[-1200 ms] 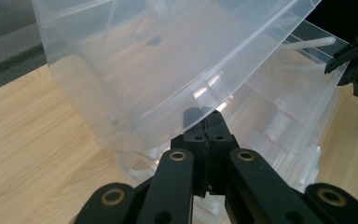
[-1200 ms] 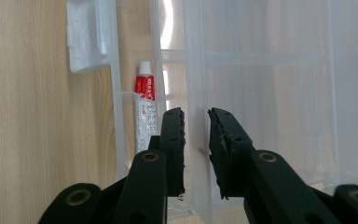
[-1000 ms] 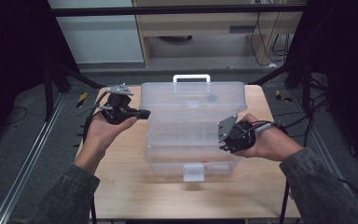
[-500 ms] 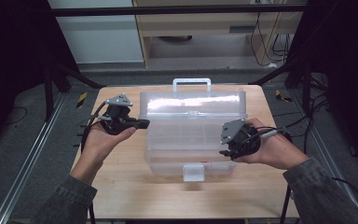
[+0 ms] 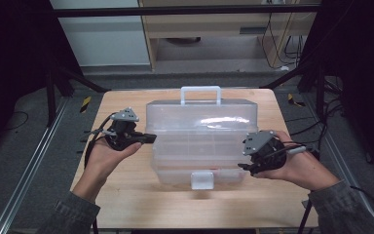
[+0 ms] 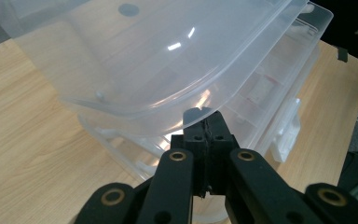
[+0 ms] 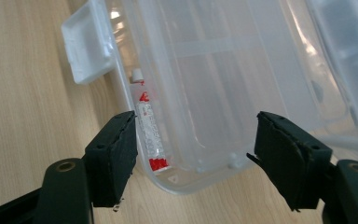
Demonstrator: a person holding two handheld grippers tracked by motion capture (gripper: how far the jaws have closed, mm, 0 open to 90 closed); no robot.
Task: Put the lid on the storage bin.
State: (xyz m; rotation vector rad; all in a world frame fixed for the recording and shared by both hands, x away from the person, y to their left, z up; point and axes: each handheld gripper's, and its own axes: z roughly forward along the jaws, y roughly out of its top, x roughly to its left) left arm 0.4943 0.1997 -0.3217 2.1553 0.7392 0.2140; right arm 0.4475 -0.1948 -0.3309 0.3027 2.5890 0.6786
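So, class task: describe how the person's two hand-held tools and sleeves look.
Both are black two-jaw devices. The left tool and the right tool each carry a grey three-cornered plate on top and trail a dark cable. Brass-coloured rivets mark the jaw arms in the left gripper view. The person wears grey sleeves.

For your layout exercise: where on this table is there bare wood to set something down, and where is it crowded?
Bare wood lies along the table's near edge in front of the clear box. The narrow side strips are crowded by the left gripper and right gripper.
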